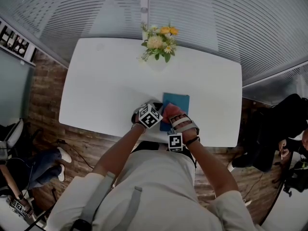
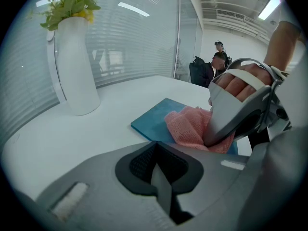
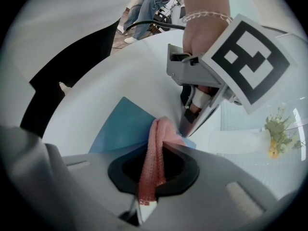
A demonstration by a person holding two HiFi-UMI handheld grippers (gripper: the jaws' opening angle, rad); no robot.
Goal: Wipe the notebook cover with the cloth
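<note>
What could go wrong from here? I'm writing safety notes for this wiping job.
The notebook lies near the table's near edge, and nothing visibly pins it: the left gripper is shut, empty, beside it. A stroke toward the person could slide it off.
The right gripper pinches only a narrow fold of the cloth, which might pull free under drag.
The two grippers sit close together and could knock.

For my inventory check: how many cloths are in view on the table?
1. The pink cloth lies on the blue notebook, at the person's side of the table, clamped in the right gripper. Another could be hidden behind it.
</note>
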